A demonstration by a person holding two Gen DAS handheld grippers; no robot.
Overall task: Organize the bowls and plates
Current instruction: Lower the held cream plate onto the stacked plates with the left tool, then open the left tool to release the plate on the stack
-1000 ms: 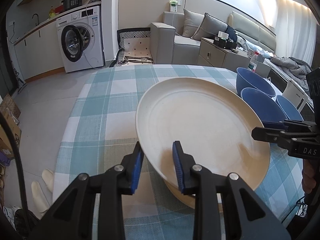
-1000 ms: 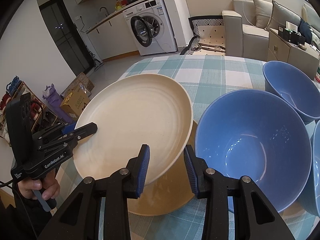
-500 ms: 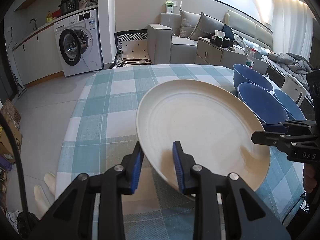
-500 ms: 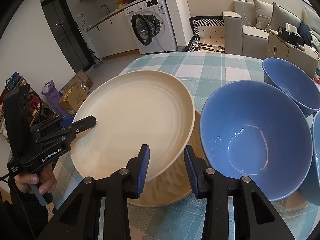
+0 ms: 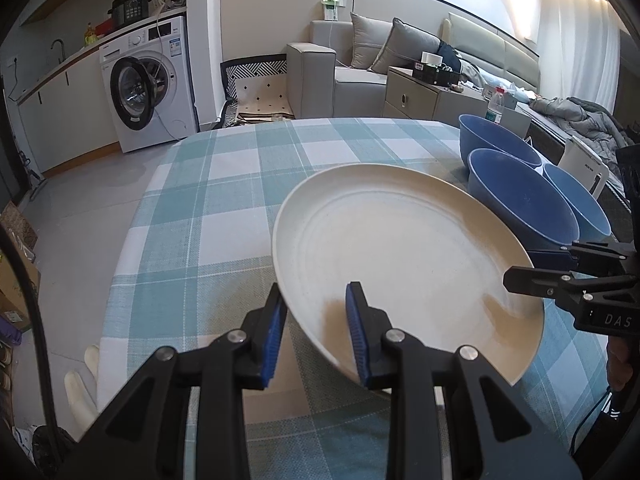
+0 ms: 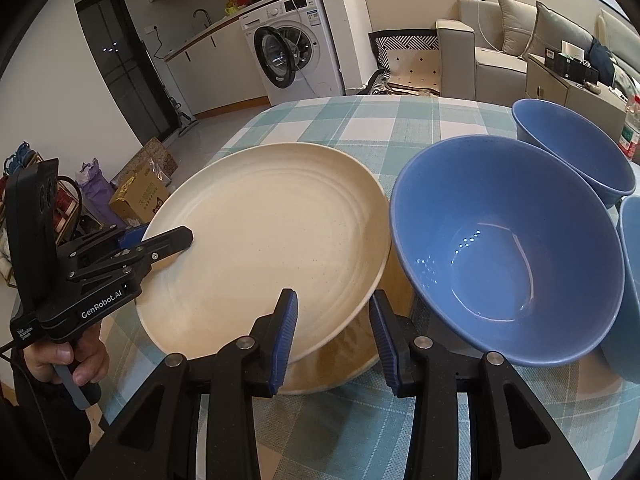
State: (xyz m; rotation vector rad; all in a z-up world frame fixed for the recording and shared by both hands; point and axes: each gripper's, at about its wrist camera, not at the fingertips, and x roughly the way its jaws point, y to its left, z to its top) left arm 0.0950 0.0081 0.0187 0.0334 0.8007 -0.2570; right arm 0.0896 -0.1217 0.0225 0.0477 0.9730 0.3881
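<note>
A cream plate (image 5: 400,256) (image 6: 264,232) hangs tilted just above a second, tan plate (image 6: 344,364) that lies on the checked tablecloth (image 5: 220,184). My left gripper (image 5: 316,292) (image 6: 160,238) is shut on the cream plate's near-left rim. My right gripper (image 6: 334,296) (image 5: 520,268) straddles the opposite rim. Its jaws are opening, and the rim sits between the pads with a small gap showing. Three blue bowls stand to the right: a near bowl (image 6: 500,248) (image 5: 520,200), a far bowl (image 6: 572,148) (image 5: 492,140) and a third bowl (image 6: 632,280) (image 5: 576,200).
The near blue bowl almost touches the plates' right side. The table's left edge drops to a tiled floor with boxes (image 6: 140,192). Beyond the table are a washing machine (image 5: 144,100), a sofa (image 5: 360,64) and a cabinet (image 5: 420,96).
The cream plate has sunk closer to the tan plate beneath it. The right gripper's jaws stand slightly wider than before. The left gripper keeps its hold.
</note>
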